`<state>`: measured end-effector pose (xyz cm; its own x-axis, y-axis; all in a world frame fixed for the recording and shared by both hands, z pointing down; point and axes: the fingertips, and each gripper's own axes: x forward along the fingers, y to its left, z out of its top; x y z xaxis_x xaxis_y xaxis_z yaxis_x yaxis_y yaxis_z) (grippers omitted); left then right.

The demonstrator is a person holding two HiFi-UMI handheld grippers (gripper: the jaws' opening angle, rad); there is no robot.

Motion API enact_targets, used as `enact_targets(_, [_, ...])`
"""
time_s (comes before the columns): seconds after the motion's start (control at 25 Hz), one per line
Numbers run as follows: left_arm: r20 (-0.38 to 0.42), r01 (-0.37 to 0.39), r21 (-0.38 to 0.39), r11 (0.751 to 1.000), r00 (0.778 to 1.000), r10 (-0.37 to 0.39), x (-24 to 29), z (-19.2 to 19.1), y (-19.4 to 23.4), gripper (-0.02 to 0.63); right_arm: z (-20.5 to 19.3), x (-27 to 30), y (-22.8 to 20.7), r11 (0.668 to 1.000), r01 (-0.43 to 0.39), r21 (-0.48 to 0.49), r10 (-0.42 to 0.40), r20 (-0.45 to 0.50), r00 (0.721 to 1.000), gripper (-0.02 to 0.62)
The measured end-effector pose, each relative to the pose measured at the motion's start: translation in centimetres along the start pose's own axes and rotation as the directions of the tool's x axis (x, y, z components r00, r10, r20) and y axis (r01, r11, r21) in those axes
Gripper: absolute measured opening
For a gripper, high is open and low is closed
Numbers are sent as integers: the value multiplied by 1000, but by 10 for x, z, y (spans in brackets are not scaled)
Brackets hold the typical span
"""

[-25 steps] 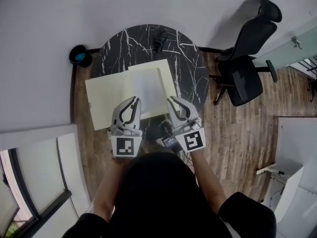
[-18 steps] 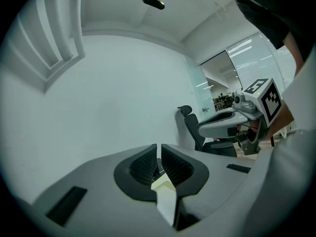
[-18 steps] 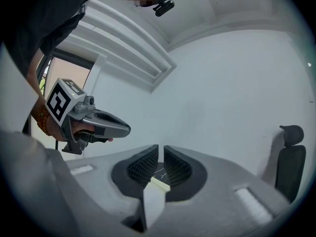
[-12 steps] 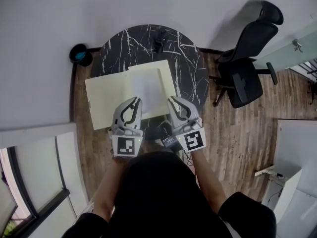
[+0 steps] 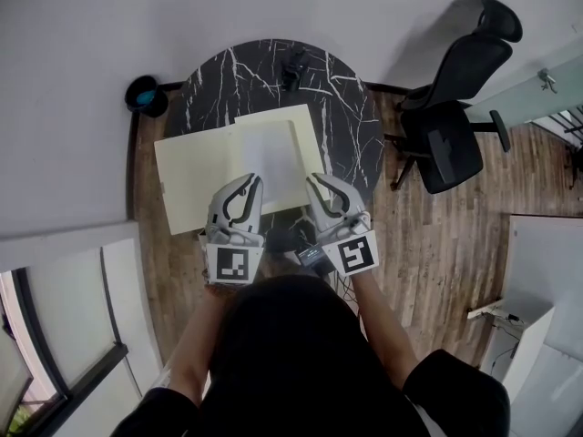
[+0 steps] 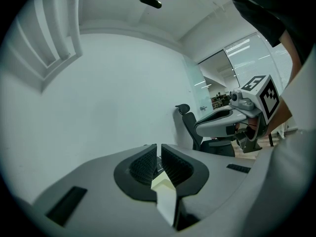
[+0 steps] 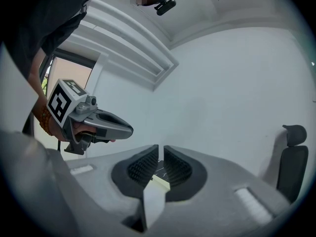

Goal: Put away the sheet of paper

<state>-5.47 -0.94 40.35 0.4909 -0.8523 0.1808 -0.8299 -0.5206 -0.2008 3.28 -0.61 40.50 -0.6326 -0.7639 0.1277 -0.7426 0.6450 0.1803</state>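
Observation:
An open pale yellow folder [image 5: 196, 176] lies on the round black marble table [image 5: 351, 121], with a white sheet of paper [image 5: 271, 157] on its right half. My left gripper [image 5: 248, 184] is at the folder's near edge, left of the sheet. In the left gripper view it [image 6: 159, 152] is shut on a thin yellow edge of the folder [image 6: 165, 189]. My right gripper [image 5: 314, 182] sits at the sheet's near right corner. In the right gripper view it [image 7: 161, 154] is shut on a pale thin edge [image 7: 154, 196]; whether that is folder, sheet or both is unclear.
A small black object [image 5: 293, 66] sits at the table's far edge. A dark bin [image 5: 144, 98] stands on the wooden floor at the table's far left. A black office chair [image 5: 451, 126] stands to the right. White walls close in at the back and left.
Hardly anything differs: the picture has slid slightly, and both grippers keep the same hold at the folder's near edge.

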Motion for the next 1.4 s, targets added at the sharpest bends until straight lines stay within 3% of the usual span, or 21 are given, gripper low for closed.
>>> enact_targets(1.4, [-21,14,-5,1000,1000,-15,-1,-11,-6,34,-6,-5,7,1000,-13,14,13,-15,1000,25])
